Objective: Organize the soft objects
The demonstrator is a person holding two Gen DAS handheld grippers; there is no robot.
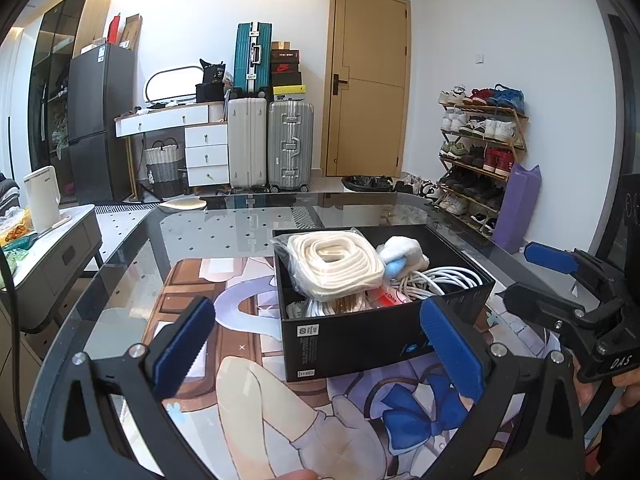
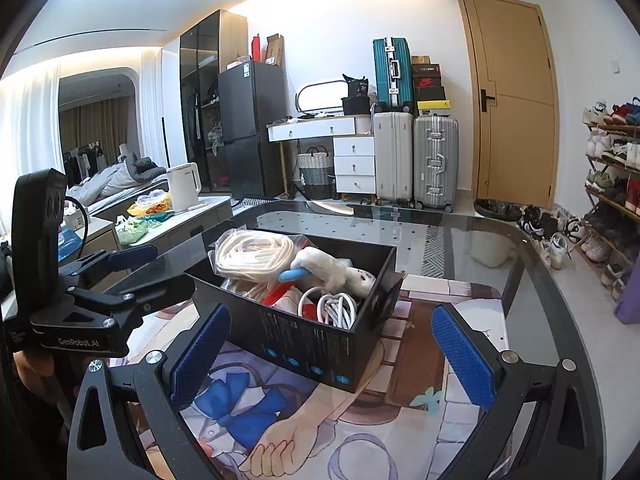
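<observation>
Nearest in the left wrist view, the left gripper is held wide open w/ nothing between its blue pads; it is lined up on the near wall of the black box, not touching it as far as can be told. In the right wrist view the right gripper is likewise spread wide and empty, aimed at the box's long side, w/ the printed mat showing under it.

The box sits on the mat on the glass table. Inside, the soft items are already gathered: bagged white rope coil at the left end, white plush toy w/ a blue part across the middle, white cable bundle at the near right corner, plus a red-and-white packet underneath (details unclear).

Judged: sorting looks close to done; no loose soft item is seen on the table. If the contents are to be tidied, the rope bag, which rides above the rim, should be pressed down or re-seated gently. The grip should be taken on the bag's bulk, not on the thin film, which could slip. The box should be steadied by the other claw, since it may slide on the mat.

Farther off: suitcases, door, shoe rack.
</observation>
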